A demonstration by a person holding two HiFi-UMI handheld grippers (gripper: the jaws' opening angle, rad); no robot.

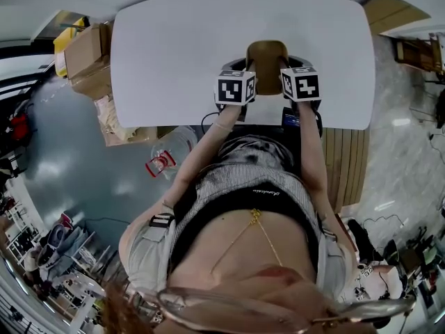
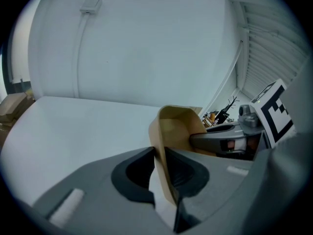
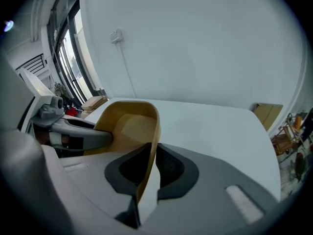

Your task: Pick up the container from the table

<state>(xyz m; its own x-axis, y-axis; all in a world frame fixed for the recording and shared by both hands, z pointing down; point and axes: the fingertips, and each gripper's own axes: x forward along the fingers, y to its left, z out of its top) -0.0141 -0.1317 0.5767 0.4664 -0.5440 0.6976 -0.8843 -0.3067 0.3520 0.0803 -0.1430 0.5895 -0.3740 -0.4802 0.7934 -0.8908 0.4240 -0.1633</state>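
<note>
Fingers of the left gripper (image 2: 161,173) pinch one wall of the tan container (image 2: 178,126); the right gripper (image 3: 148,170) pinches the opposite wall. The container hangs between them over the white counter (image 1: 174,54), seemingly clear of it. This looks like the lifting step; next, both hands need to rise evenly with a firm grip.

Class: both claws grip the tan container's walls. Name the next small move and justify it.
Probably raise the left claw and right claw together, evenly: each pinches an opposite wall of the tan container, so uneven lifting could twist it over the white table.
</note>
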